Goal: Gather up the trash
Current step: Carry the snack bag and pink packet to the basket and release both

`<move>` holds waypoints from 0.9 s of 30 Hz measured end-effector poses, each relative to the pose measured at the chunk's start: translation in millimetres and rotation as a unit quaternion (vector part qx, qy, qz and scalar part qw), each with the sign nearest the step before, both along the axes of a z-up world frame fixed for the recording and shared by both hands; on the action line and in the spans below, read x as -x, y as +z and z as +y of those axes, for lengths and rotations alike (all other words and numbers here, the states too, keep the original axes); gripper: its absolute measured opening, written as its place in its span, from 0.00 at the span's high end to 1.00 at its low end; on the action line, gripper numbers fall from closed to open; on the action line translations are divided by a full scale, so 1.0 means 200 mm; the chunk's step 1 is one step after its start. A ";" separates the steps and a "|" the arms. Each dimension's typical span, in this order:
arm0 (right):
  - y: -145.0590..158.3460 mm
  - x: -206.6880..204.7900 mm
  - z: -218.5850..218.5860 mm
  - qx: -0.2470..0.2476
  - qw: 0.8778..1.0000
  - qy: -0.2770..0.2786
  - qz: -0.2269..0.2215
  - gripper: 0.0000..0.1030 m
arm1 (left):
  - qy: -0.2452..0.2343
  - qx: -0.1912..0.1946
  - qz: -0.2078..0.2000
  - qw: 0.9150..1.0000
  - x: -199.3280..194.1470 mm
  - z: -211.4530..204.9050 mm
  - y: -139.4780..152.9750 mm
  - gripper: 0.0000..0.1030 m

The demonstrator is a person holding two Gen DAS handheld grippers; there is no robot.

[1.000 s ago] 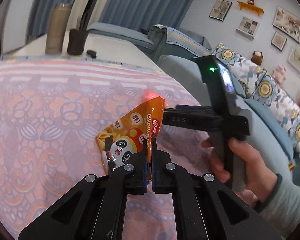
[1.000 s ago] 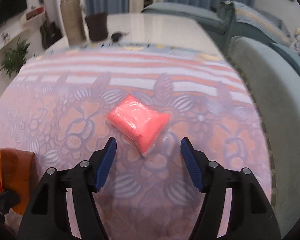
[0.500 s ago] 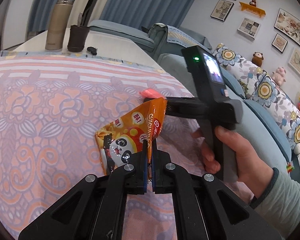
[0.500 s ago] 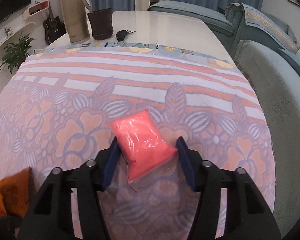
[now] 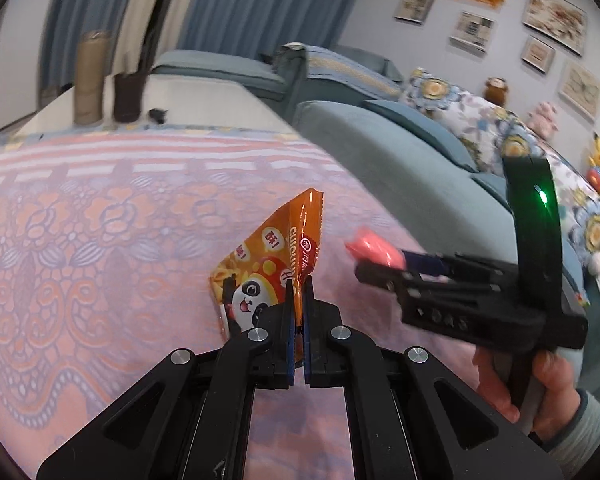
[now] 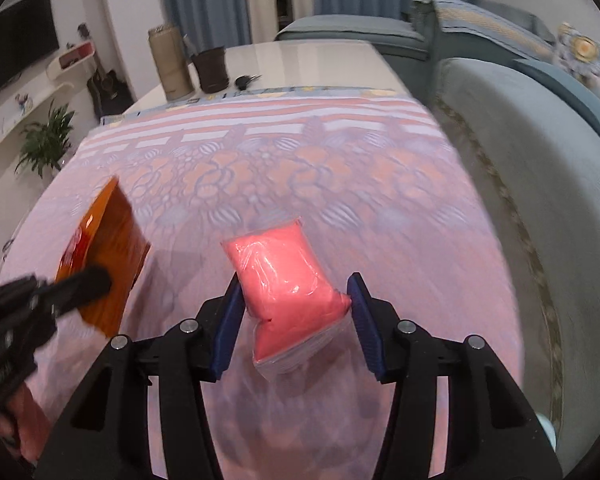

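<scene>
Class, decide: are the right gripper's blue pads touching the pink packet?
Touching. In the right wrist view both blue pads press the sides of the pink packet, which the right gripper carries above the tablecloth.

pink packet (image 6: 286, 276) now lifted off the tablecloth (image 6: 340, 168) between the right gripper (image 6: 296, 320) fingers, swung toward the orange snack bag (image 6: 108, 252)

We can read only a little. The orange snack bag (image 5: 278, 268) has a cartoon panda, small Chinese characters in red and white bubbles, and white letters up its side, too bent to spell out. We cannot read the wall pictures (image 5: 471, 28).
</scene>
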State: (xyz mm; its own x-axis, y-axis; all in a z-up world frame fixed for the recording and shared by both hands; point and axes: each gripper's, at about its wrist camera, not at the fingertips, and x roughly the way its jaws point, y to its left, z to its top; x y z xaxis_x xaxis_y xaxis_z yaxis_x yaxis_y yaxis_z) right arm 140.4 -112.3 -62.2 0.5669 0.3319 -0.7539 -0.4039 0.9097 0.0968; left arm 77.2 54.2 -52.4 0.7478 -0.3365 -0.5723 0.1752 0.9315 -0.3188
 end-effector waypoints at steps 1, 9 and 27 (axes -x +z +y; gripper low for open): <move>0.03 0.07 -0.06 -0.003 1.000 -0.008 -0.003 0.53 | -0.008 0.000 -0.004 1.000 0.02 -0.03 0.03 1.00; 0.22 0.48 -0.56 -0.032 0.994 -0.097 -0.044 0.54 | -0.095 0.000 -0.053 0.994 0.18 -0.40 0.33 1.00; -0.15 0.91 -1.54 -0.056 0.943 -0.325 0.046 0.53 | -0.394 -0.005 0.055 0.917 0.19 -1.44 -0.01 0.99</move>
State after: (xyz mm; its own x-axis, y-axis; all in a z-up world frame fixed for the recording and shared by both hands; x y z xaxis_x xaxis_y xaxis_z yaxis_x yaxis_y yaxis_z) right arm -41.6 -420.5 -91.6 0.6112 0.0167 -0.7913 0.2513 0.9440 0.2140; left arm 38.8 -234.7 -53.5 0.2120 -0.7431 -0.6347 0.7632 0.5316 -0.3674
